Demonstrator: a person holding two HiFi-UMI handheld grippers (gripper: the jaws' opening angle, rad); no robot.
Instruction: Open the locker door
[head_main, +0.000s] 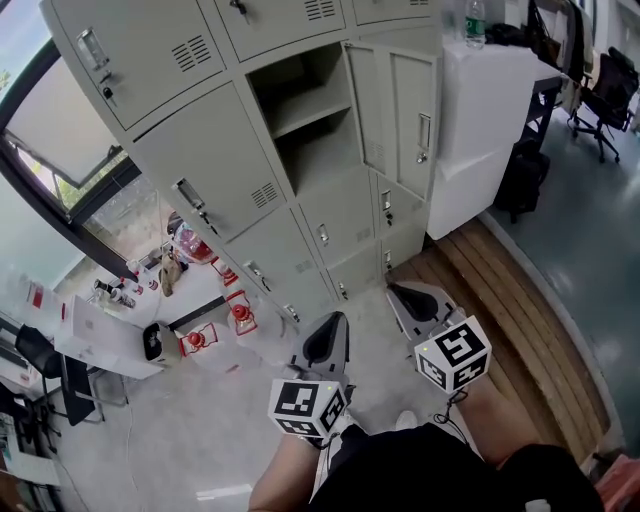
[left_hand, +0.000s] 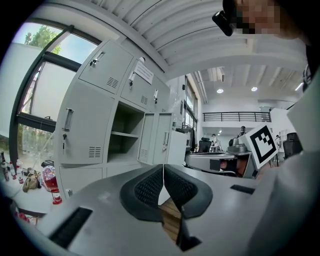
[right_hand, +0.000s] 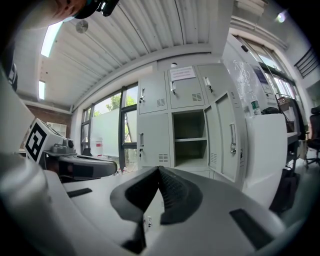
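Note:
A bank of grey lockers (head_main: 200, 150) stands ahead. One compartment (head_main: 310, 110) in the middle column is open and empty, with a shelf inside, and its door (head_main: 405, 120) is swung out to the right. The same open door (right_hand: 225, 135) shows in the right gripper view, and the open door (left_hand: 159, 139) in the left gripper view. My left gripper (head_main: 325, 345) and right gripper (head_main: 420, 305) hang low near the person's legs, well apart from the lockers. The left gripper (left_hand: 163, 167) is shut with nothing in it. The right gripper (right_hand: 159, 170) is shut and empty too.
A white cabinet (head_main: 490, 130) with a bottle (head_main: 476, 22) on top stands right of the lockers. Wooden floor boards (head_main: 520, 310) run along the right. Red fire extinguishers (head_main: 240, 315) and a cluttered low table (head_main: 110, 335) sit at the left by the window. An office chair (head_main: 610, 90) is far right.

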